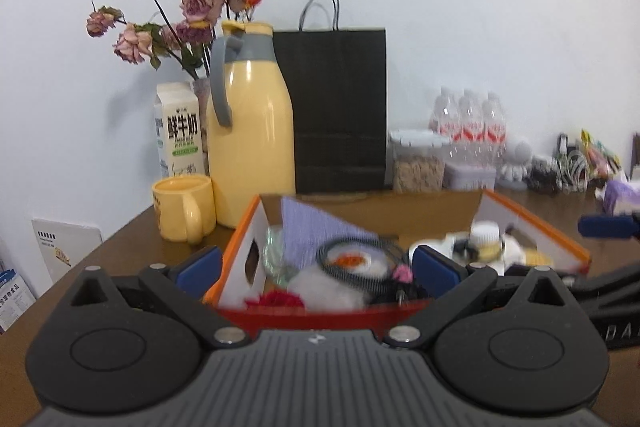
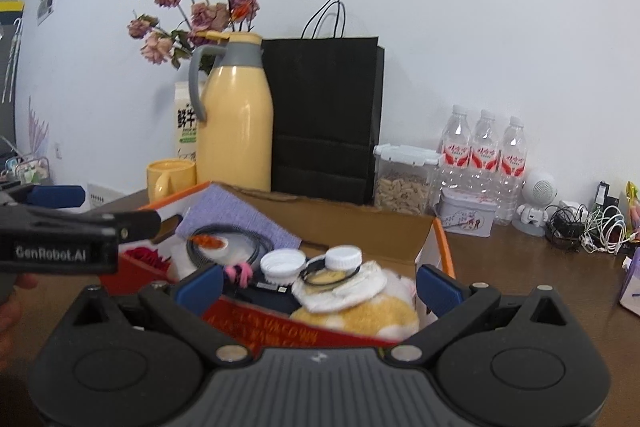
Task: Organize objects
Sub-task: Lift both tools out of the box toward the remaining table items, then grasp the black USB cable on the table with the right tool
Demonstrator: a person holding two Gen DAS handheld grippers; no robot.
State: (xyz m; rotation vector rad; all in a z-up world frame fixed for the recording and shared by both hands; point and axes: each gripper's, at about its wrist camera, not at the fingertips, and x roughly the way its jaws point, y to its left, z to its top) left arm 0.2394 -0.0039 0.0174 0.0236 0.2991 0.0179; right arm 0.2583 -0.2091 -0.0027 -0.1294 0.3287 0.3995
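An open cardboard box (image 1: 240, 227) with orange edges and a red front stands on the brown table, crammed with things. Inside are a purple cloth (image 1: 316, 227), a coiled black cable (image 1: 360, 259), a glass bowl (image 1: 276, 259) and white fluff. The right wrist view adds two white-capped bottles (image 2: 344, 257) and a yellow and white plush (image 2: 360, 315). My left gripper (image 1: 316, 273) hovers open at the box's near left side, gripping nothing. At the near right side, my right gripper (image 2: 320, 285) is also open and holds nothing.
Behind the box stand a yellow jug (image 1: 252, 123), a yellow mug (image 1: 184, 207), a milk carton (image 1: 178, 131), dried roses (image 1: 192, 3) and a black paper bag (image 1: 336, 107). To the right are water bottles (image 2: 484, 155), a nut container (image 2: 404, 183), a tin (image 2: 468, 215) and tangled cables (image 2: 584, 227).
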